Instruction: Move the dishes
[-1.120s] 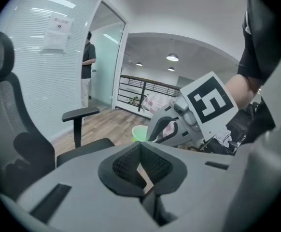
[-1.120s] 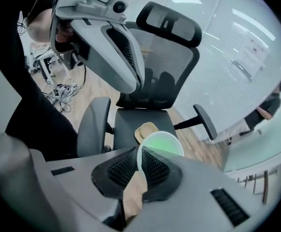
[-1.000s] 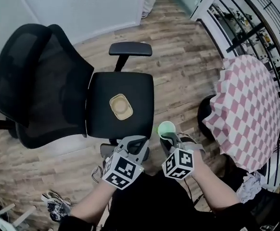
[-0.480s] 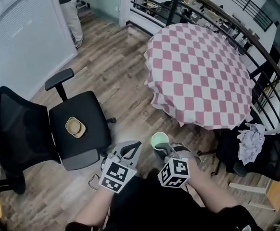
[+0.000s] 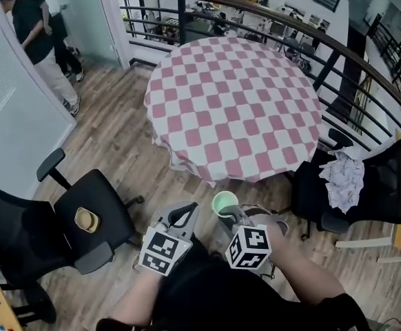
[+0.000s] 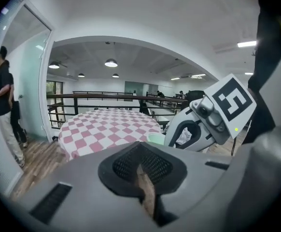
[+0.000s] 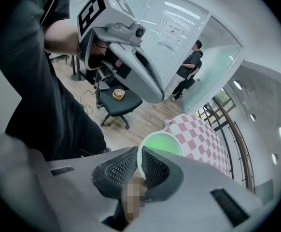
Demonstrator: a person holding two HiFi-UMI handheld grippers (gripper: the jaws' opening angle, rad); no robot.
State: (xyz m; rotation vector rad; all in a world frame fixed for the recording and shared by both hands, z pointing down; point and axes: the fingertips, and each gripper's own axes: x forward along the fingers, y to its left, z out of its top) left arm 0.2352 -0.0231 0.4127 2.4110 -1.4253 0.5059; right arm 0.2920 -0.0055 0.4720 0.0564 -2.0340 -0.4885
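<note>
Pinching the rim of a green bowl (image 5: 224,203) in the right hand-held gripper (image 7: 139,170), one jaw inside the bowl and one outside, up in the air just short of the near edge of the surface (image 5: 235,102). Holding the left hand-held gripper (image 6: 141,172) pressed together and empty, just left of the bowl and equally short of the surface.

Round surface, draped to its edge in a pink-and-white checked cloth. Left of the surface and well apart from it, a black chair (image 5: 111,200) with a tan dish (image 5: 85,220) lying on its seat. Right of the surface, close by, a second black chair (image 5: 393,185) carrying a crumpled white cloth (image 5: 344,174).

Under and around the surface, wood-plank floor (image 5: 118,143). Behind the surface, a curved dark railing (image 5: 181,16) with more furniture past it. Far left of the surface, two people (image 5: 35,33) in dark tops standing by a pale glass wall.
</note>
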